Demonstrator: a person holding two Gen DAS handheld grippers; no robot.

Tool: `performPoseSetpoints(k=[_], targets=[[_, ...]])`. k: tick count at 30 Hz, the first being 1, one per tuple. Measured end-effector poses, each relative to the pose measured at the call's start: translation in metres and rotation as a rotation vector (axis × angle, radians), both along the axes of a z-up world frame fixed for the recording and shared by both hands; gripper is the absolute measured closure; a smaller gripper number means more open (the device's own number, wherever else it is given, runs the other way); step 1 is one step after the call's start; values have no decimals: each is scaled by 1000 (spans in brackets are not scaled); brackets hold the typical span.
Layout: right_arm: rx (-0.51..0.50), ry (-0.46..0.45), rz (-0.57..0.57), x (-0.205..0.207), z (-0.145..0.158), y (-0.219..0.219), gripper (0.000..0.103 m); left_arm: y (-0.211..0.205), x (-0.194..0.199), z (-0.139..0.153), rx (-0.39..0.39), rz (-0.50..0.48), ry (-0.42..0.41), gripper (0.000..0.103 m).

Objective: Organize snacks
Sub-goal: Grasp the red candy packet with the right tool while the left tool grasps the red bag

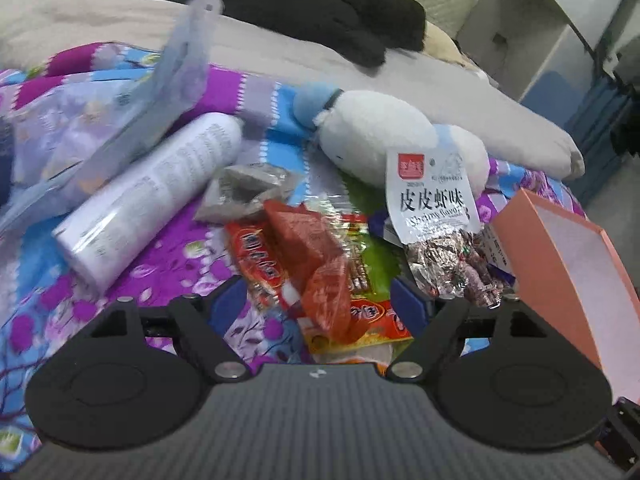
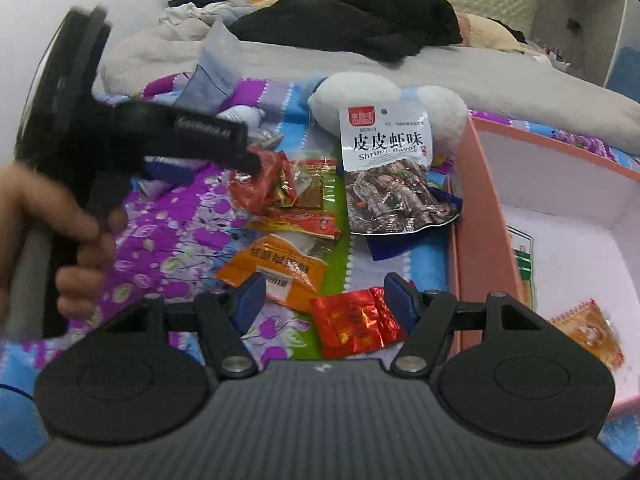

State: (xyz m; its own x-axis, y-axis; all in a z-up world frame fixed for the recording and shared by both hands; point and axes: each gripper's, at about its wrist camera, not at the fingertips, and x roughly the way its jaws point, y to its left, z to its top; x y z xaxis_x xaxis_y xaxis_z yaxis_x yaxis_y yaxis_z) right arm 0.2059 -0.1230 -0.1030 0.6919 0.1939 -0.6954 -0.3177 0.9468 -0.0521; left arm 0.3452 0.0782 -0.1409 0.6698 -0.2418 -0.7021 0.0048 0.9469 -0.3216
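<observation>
Your left gripper (image 1: 320, 300) was wide open over the snack pile, jaws either side of a crinkled orange-red wrapper (image 1: 320, 264) but not closed on it. Your right gripper (image 2: 326, 300) was also spread wide, nothing held; a small shiny red foil packet (image 2: 356, 322) lay between its blue pads (image 2: 250, 294), touching neither that I could tell.

Snacks sat loose on the purple-and-blue floral bedsheet (image 2: 180, 232). The silver-and-white pouch (image 2: 386, 168) had a red logo block, the characters 皮皮虾味 and "Shrimp flavor"; it leaned against a white plush toy (image 2: 360, 92), just beside the salmon-pink cardboard box (image 2: 480, 200). One orange packet (image 2: 588, 328) was already in that box.

An orange sachet (image 2: 276, 268) had Chinese print, too blurred to read. The white cylindrical tube (image 1: 152, 196) had fine print, illegible.
</observation>
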Motion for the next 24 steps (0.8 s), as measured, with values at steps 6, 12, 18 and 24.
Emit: performPoseSetpoints(k=[6, 12, 18, 24], targets=[[-106, -36, 22, 14, -33, 8, 36, -18, 25, -19, 75, -66, -5, 22], [-199, -43, 40, 25, -59, 12, 36, -26, 39, -35, 141, -96, 35, 66], [-205, 7, 64, 25, -71, 11, 49, -26, 25, -30, 165, -102, 3, 70], [-206, 7, 108, 5, -67, 13, 90, -18, -2, -16, 152, -78, -9, 82]])
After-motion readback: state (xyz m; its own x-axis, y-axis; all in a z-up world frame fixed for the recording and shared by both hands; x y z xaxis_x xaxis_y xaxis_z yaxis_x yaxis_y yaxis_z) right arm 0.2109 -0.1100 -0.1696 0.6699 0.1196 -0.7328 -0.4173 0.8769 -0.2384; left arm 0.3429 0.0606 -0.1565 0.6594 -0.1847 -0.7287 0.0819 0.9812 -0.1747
